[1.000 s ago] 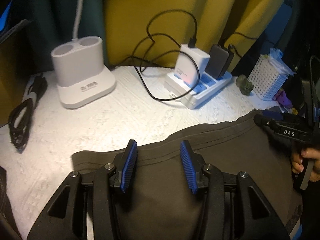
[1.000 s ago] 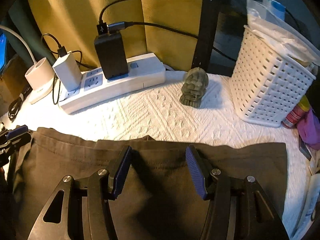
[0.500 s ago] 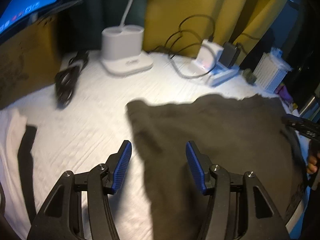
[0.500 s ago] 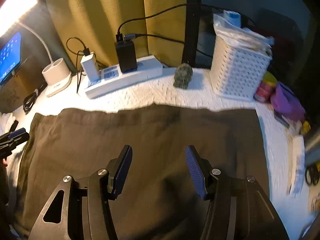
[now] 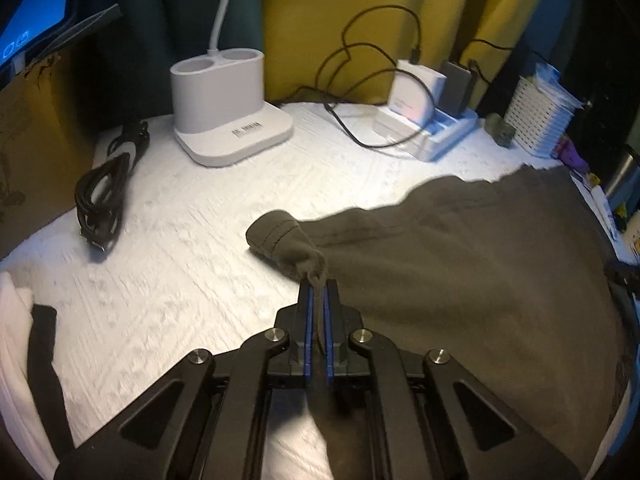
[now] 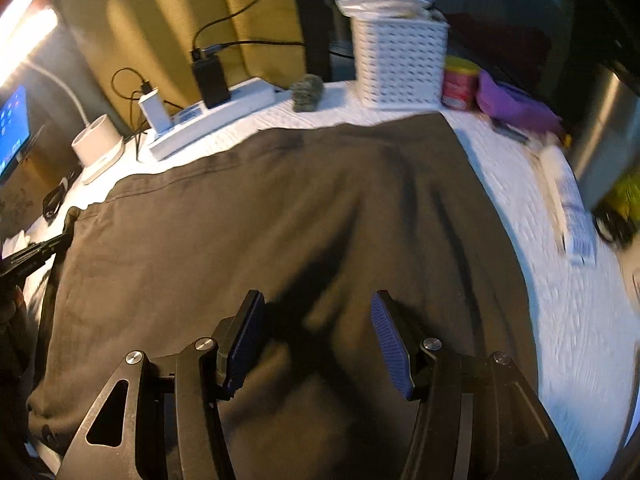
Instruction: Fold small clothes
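A dark olive-brown garment (image 6: 280, 216) of soft knit fabric lies spread mostly flat across the white textured bench (image 5: 192, 248), with a stitched hem along its far edge and a few shallow creases. Its left corner (image 5: 280, 236) is bunched into a small roll and pinched between the closed blue pads of the left hand-held gripper (image 5: 318, 300).
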